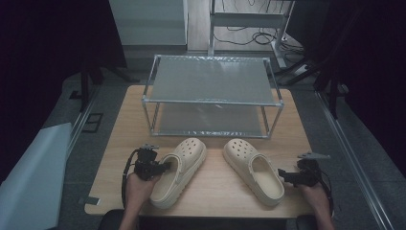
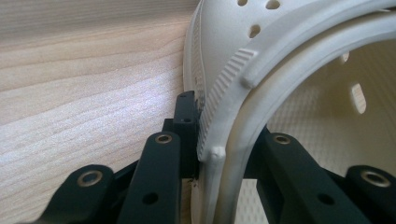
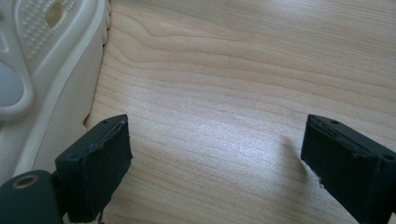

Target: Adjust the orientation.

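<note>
Two cream clogs lie on the wooden table [image 1: 215,191], toes toward the rack. My left gripper [image 1: 165,166] is shut on the outer side wall and rim of the left clog [image 1: 186,163], near its heel. In the left gripper view the wall of that clog [image 2: 280,56] is pinched between the black jaws of my left gripper [image 2: 219,135], one outside and one inside the shoe. My right gripper [image 1: 283,175] sits open just right of the right clog [image 1: 251,165]. Its jaws [image 3: 224,158] stand wide with bare wood between them and the clog's sole edge [image 3: 51,107] at the left.
A two-shelf metal rack [image 1: 213,102] stands at the back of the table, both shelves bare. Bare wood lies between the clogs and in front of the rack. The table's front edge runs just below the hands. Dark stands and cables are on the floor beyond.
</note>
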Demonstrator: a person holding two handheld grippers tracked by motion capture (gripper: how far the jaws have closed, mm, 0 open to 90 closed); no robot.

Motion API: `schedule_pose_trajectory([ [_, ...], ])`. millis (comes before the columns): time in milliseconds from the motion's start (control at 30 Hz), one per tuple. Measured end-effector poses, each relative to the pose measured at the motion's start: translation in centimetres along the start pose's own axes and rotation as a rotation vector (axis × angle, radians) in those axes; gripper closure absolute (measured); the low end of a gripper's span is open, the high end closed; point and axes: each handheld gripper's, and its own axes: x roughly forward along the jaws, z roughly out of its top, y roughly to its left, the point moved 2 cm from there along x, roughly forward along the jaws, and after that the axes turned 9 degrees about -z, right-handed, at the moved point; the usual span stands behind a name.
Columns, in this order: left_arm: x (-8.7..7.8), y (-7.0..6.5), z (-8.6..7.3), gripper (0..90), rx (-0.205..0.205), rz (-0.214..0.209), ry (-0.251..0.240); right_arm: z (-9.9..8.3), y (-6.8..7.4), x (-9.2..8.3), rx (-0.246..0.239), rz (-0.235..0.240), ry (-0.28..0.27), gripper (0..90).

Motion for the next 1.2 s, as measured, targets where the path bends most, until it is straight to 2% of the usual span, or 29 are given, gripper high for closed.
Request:
schedule_pose_trajectory([
  [133,-0.2,0.7,0.1,75.9,-0.023,-0.039,-0.001,0.0,0.0,0.0,0.000,0.000,0.000,8.3],
  [367,-0.5,1.5,0.2,76.6,-0.089,-0.125,-0.014,0.0,0.0,0.0,0.002,0.004,0.000,8.3],
  [767,-1.8,0.7,1.6,76.4,-0.082,-0.177,-0.032,0.0,0.0,0.0,0.005,0.002,-0.001,8.2],
  [933,-2.6,0.3,2.4,76.4,-0.088,-0.215,-0.039,0.0,-0.1,0.0,0.006,0.003,-0.001,8.2],
  [1200,-4.0,-0.2,4.0,76.4,-0.095,-0.230,-0.045,0.0,-0.1,0.0,0.003,0.004,0.000,8.3],
])
